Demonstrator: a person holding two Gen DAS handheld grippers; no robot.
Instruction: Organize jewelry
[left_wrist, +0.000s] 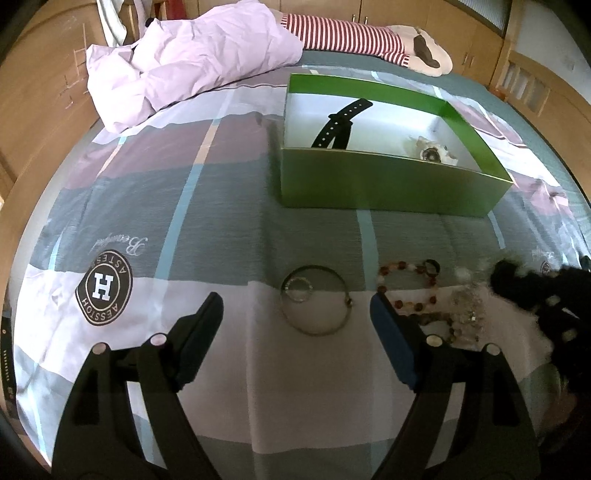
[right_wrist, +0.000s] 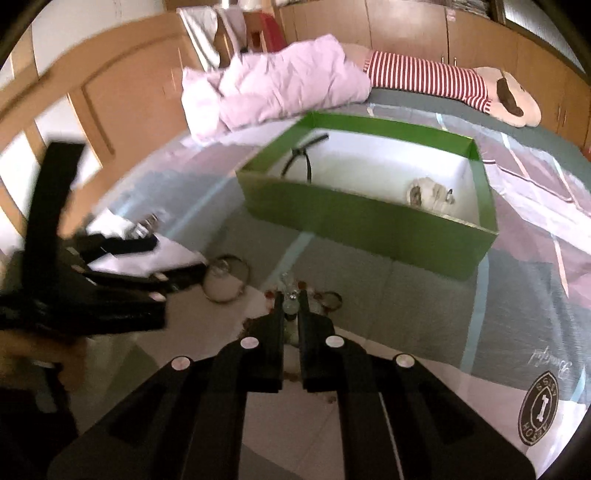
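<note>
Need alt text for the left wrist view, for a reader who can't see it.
The left gripper, jaws wide open, hovers over a bedspread with a silver bangle lying between its fingertips. A beaded bracelet lies just right of it, the right gripper blurred at the edge. Behind them, an open green box holds a black strap and a pale item.

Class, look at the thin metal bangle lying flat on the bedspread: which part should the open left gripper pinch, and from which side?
Grip the bangle on its bare near rim, coming from above. It lies flat, so only a fingertip each side of the thin wire can catch it. Avoid the far side, where a small ring overlaps.
</note>
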